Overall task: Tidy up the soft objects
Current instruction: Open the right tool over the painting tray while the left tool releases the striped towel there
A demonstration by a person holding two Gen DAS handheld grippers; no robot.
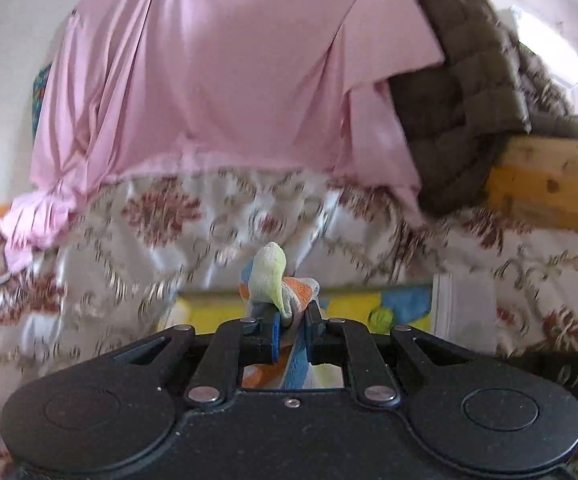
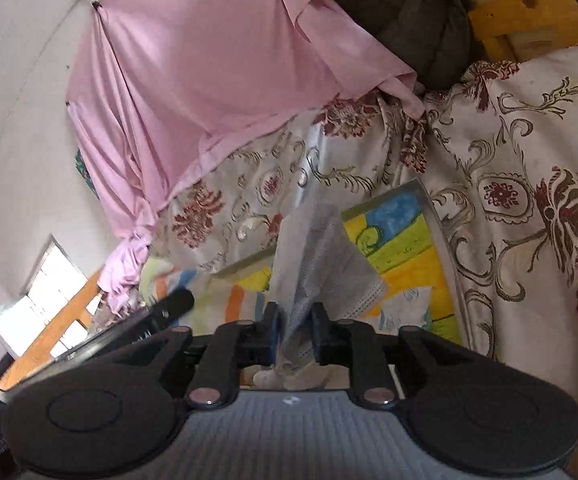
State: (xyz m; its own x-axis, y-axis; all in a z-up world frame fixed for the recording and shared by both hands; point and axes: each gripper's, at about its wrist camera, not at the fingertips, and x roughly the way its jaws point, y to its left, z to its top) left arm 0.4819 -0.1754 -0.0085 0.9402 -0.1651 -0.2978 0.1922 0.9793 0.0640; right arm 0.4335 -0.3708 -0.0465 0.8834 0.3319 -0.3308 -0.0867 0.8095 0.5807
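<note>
My left gripper (image 1: 291, 316) is shut on a bunched corner of a striped towel (image 1: 273, 276) in orange, blue, pale green and white. The rest of the towel hangs below the jaws. In the right wrist view the same towel (image 2: 229, 300) lies over a painted board, with part of the left gripper's black body (image 2: 169, 304) beside it. My right gripper (image 2: 295, 320) has a thin grey-white cloth (image 2: 313, 248) standing up between its jaws. The jaws stand slightly apart and the pads do not seem to press on it.
Both grippers hover over a bed with a floral bedspread (image 1: 161, 216) (image 2: 509, 152). A yellow, blue and green painted board (image 2: 405, 248) (image 1: 369, 304) lies on it. Behind hang a pink sheet (image 1: 209, 80) and a brown quilted blanket (image 1: 461, 92); a wooden box (image 1: 541, 176) stands right.
</note>
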